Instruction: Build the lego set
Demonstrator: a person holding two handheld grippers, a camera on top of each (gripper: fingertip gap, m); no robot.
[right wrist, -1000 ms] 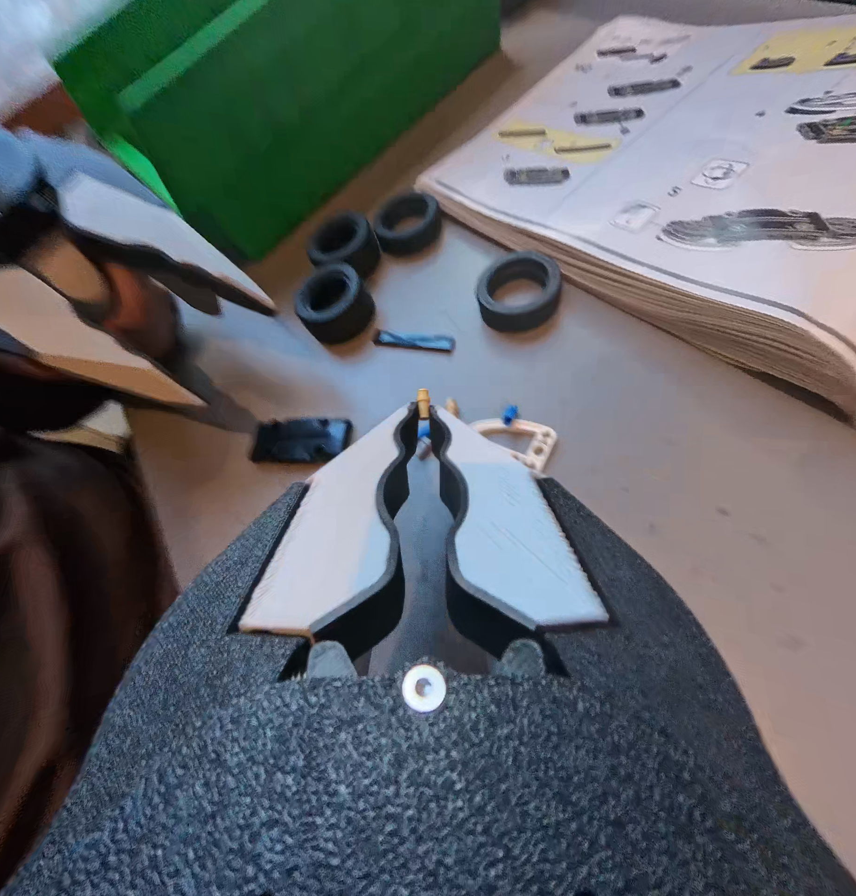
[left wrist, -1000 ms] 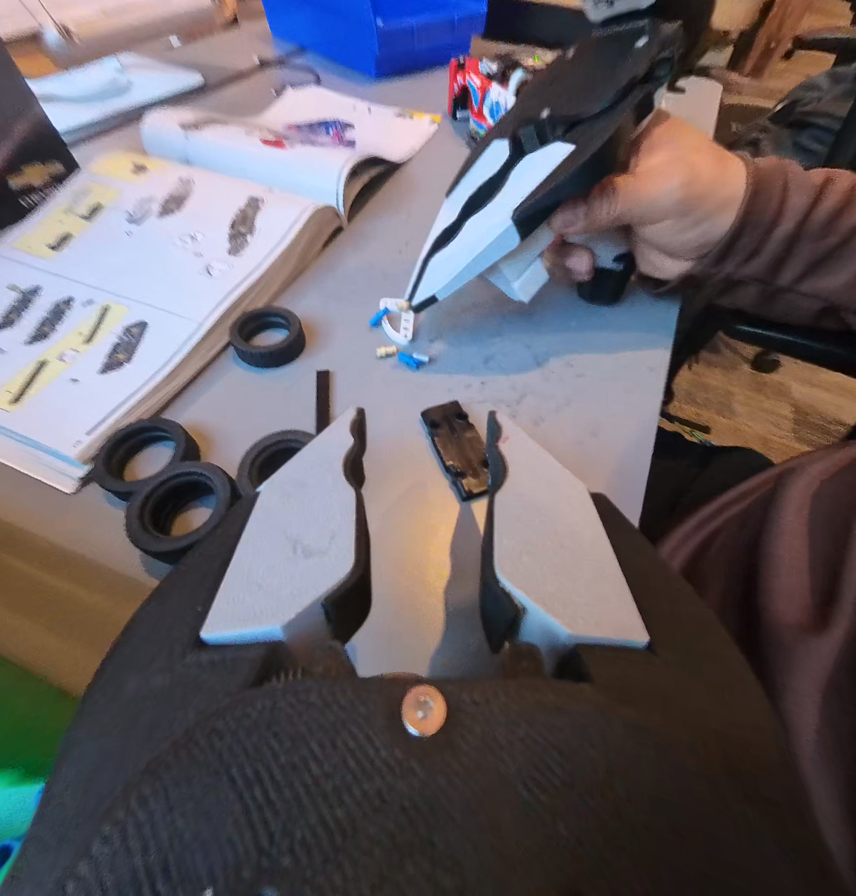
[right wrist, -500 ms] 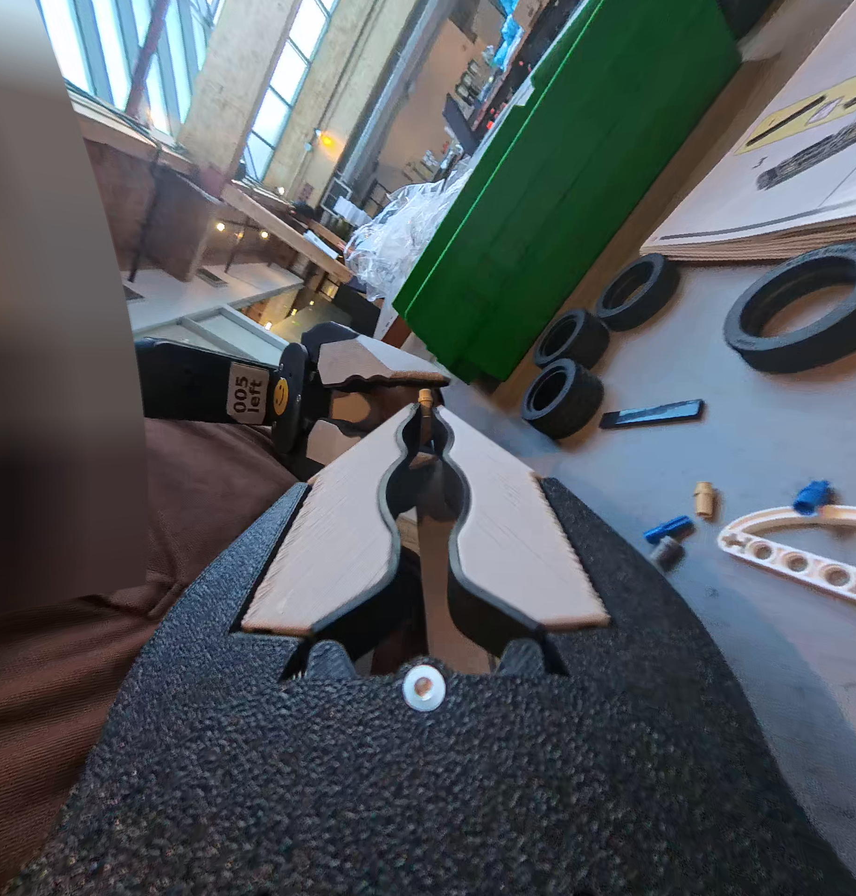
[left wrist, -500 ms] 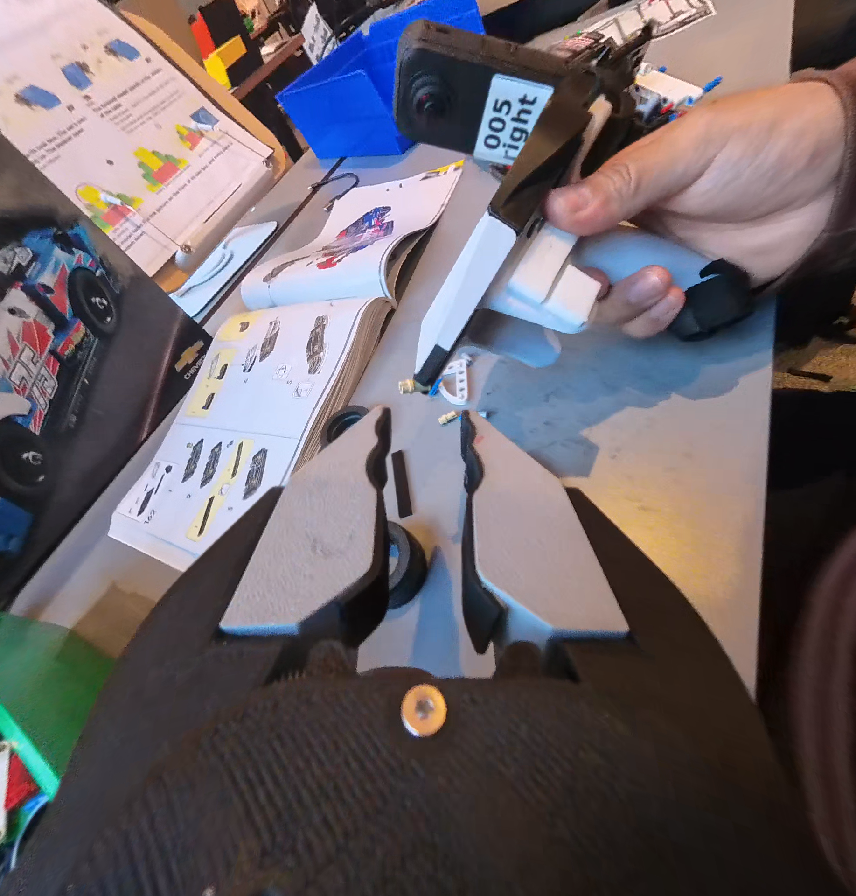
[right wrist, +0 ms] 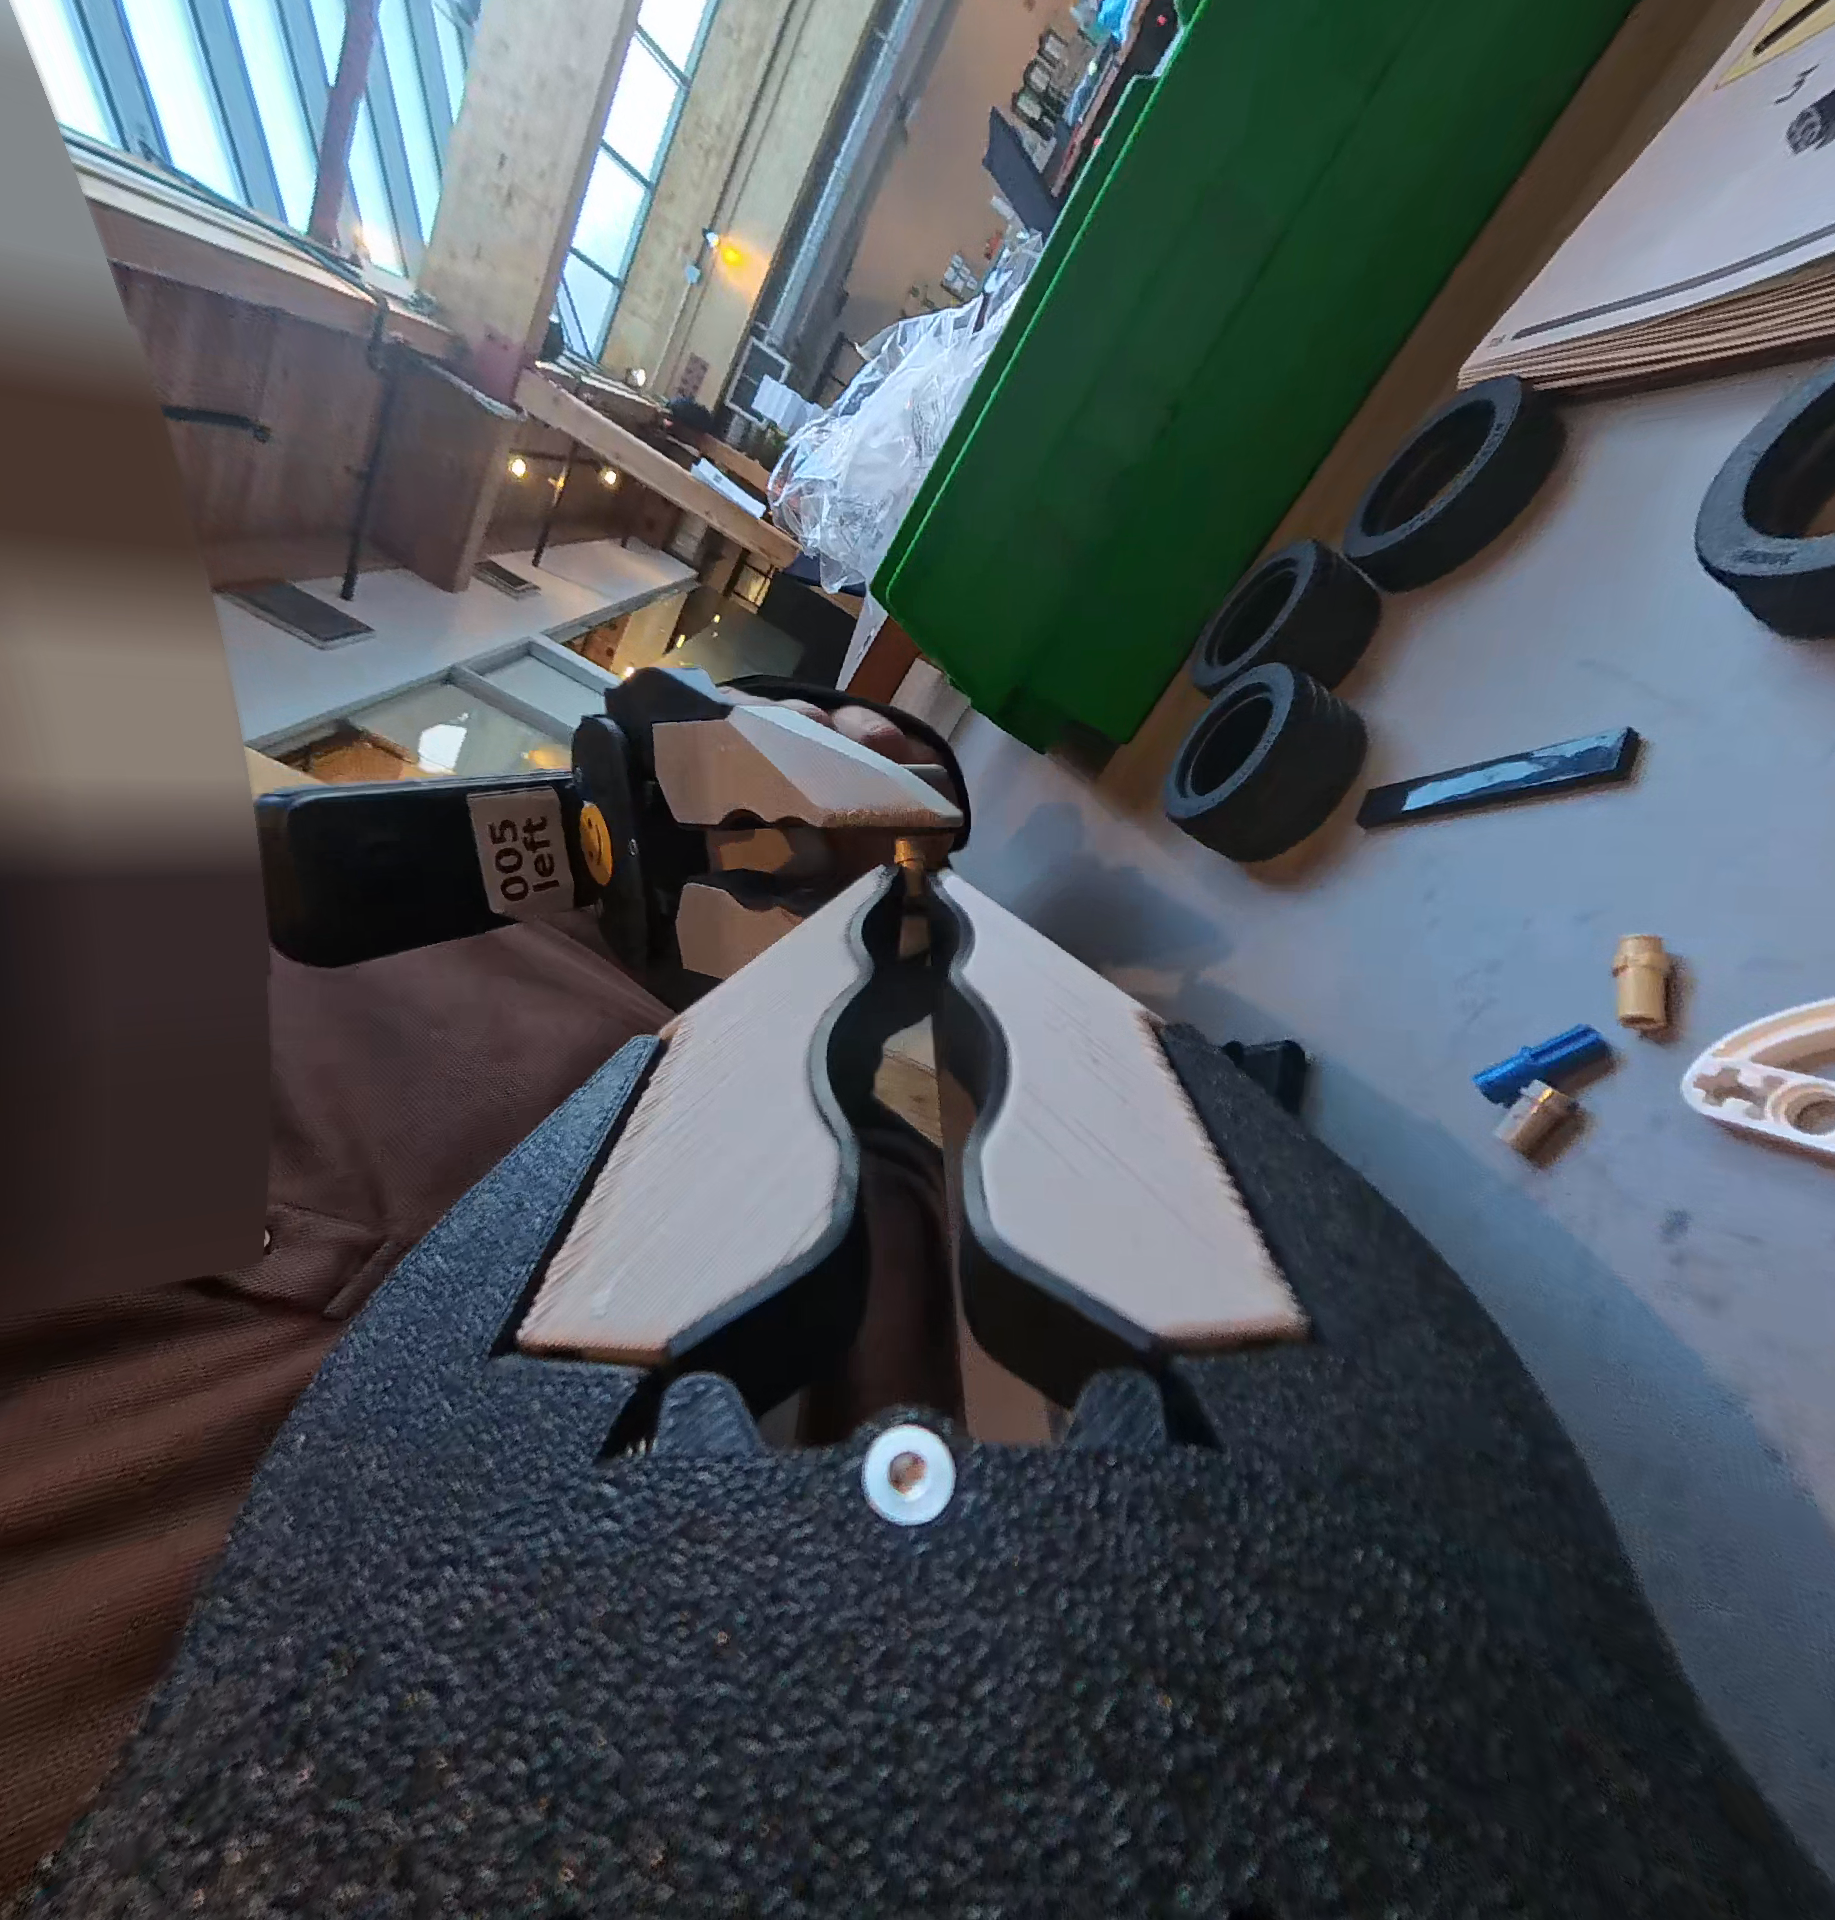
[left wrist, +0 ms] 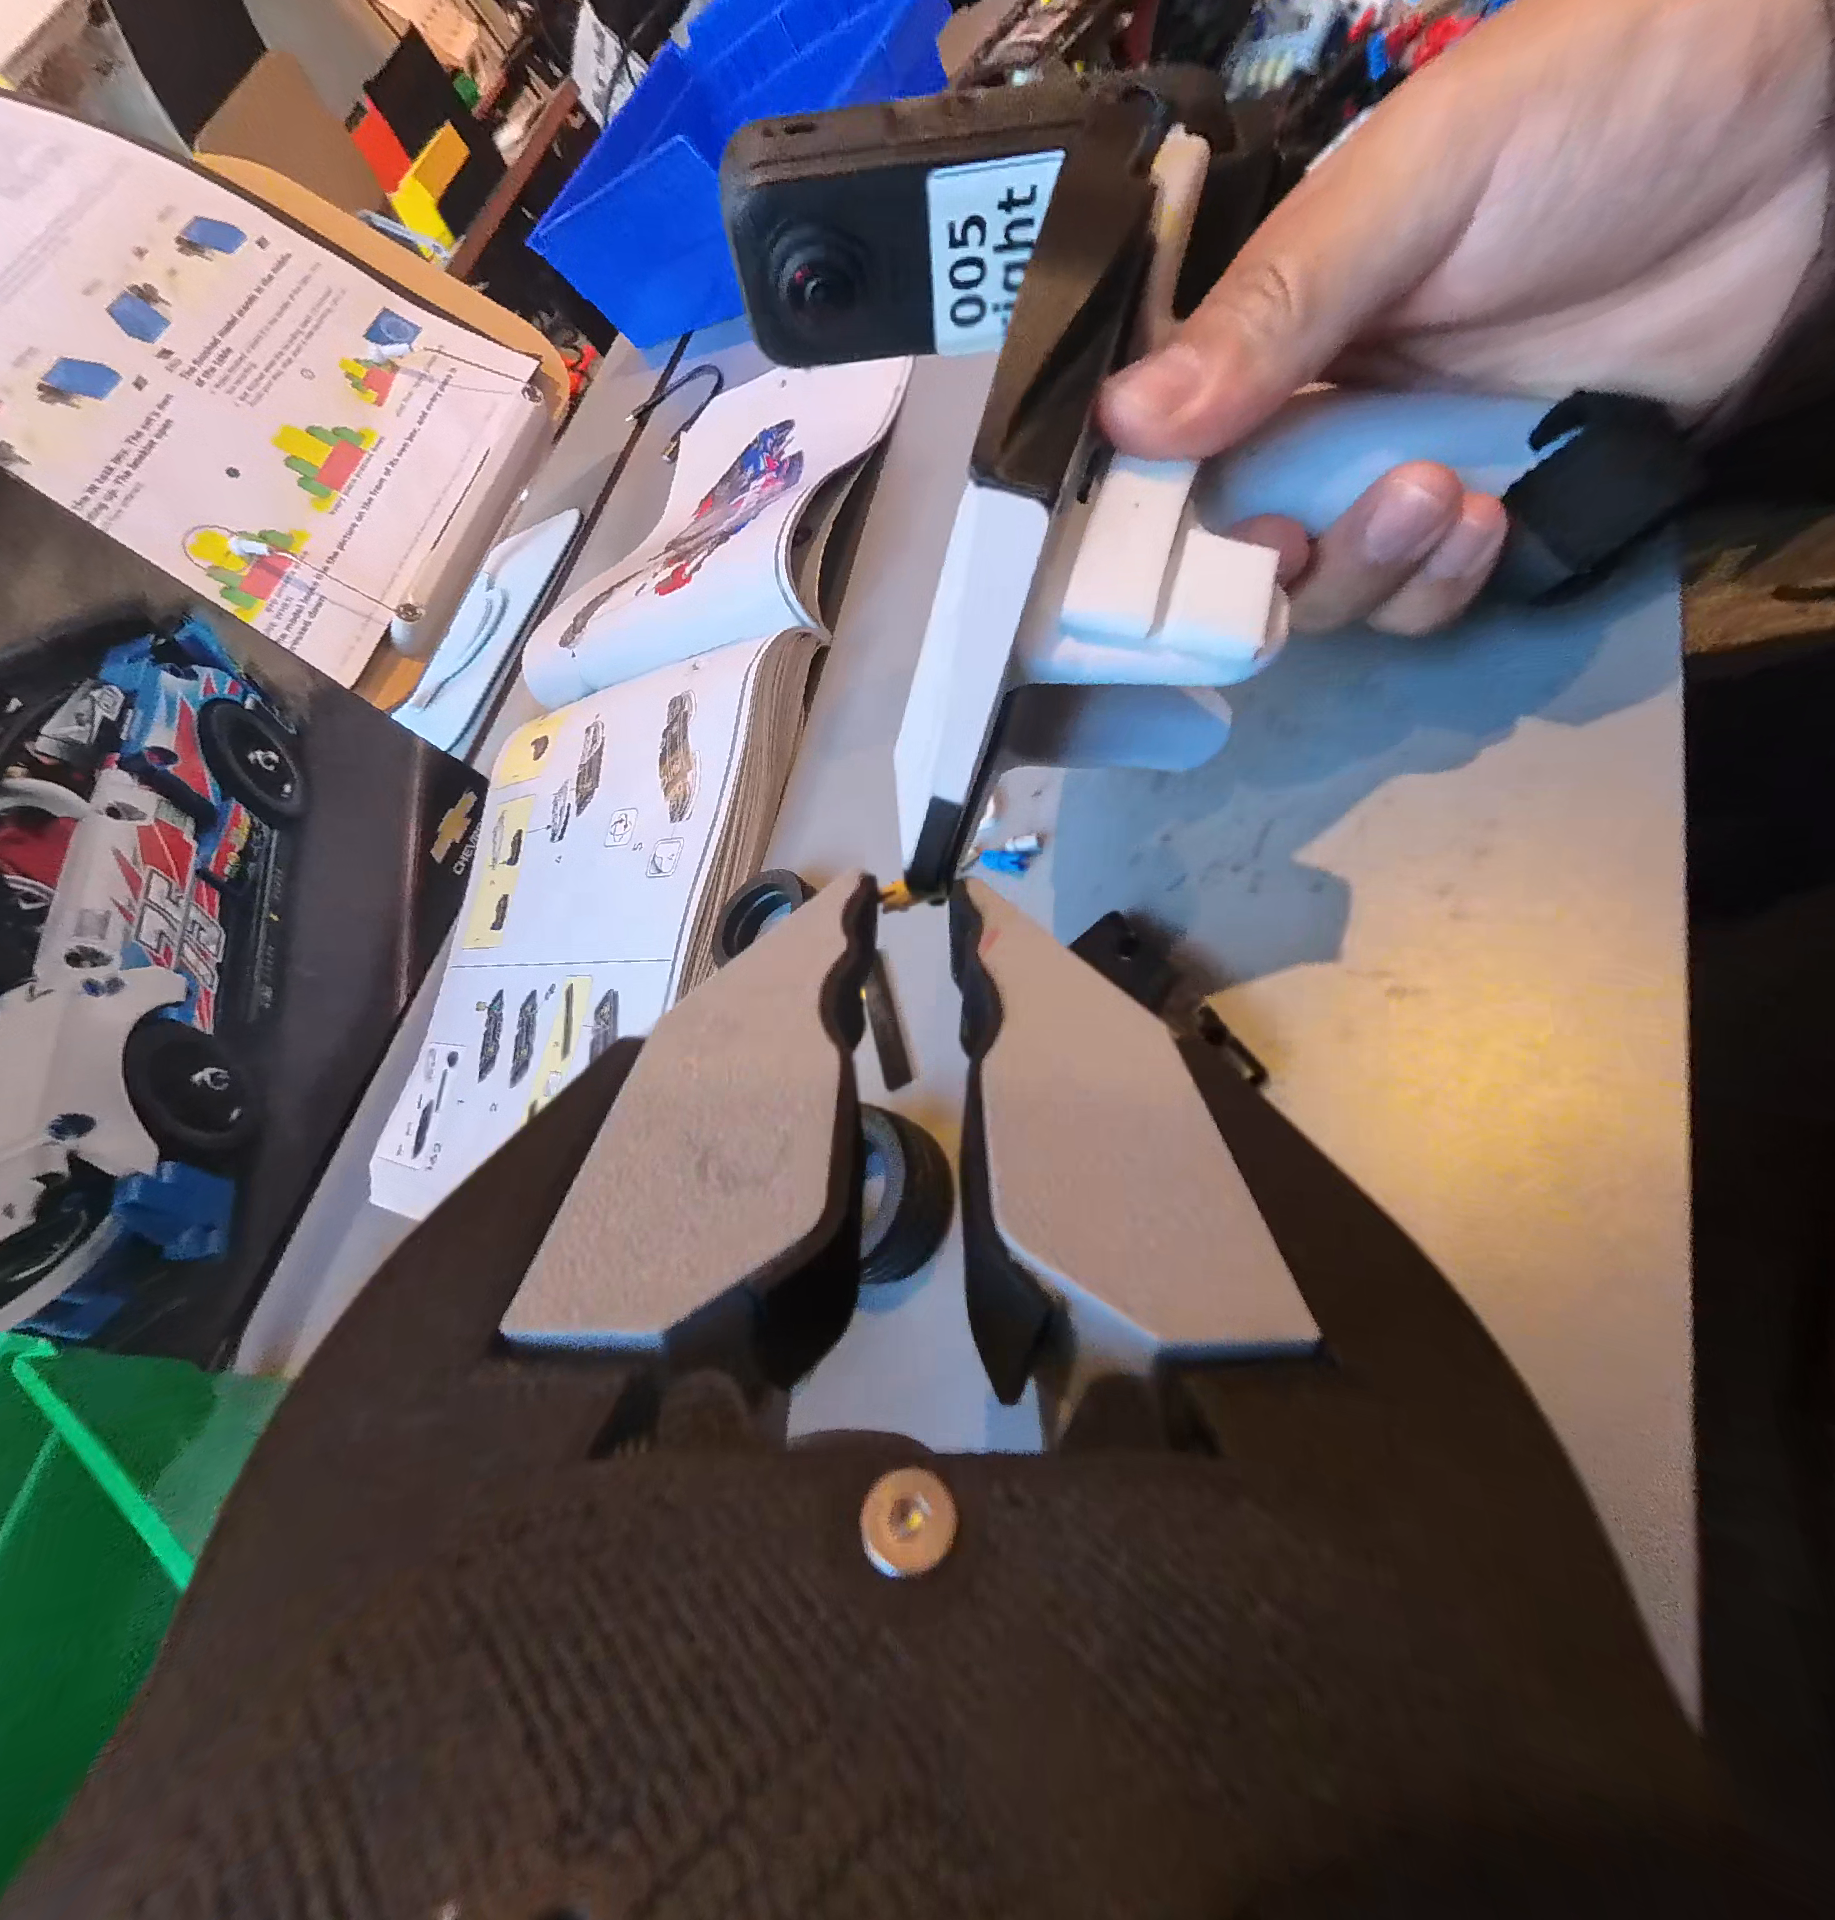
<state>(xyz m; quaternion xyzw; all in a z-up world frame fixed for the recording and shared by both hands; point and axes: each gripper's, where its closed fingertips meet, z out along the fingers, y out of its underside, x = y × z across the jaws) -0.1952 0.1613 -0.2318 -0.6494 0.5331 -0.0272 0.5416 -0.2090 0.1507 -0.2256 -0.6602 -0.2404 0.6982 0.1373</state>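
The small tan plastic peg (right wrist: 907,854), pinched at the right gripper (right wrist: 905,883)'s closed tips above the grey table (left wrist: 1412,1039), looks light, stiff, slippery; the left gripper (left wrist: 913,902), narrowly parted, should take its free end.

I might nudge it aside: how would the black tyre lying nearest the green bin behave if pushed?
The tyre looks like soft rubber, so it would likely grip the table rather than slide. It rests on its tread, so it may well roll. Probably light, being hollow.

Grey-fingered black tongs (left wrist: 911,914), brown sleeves (right wrist: 113,1455)
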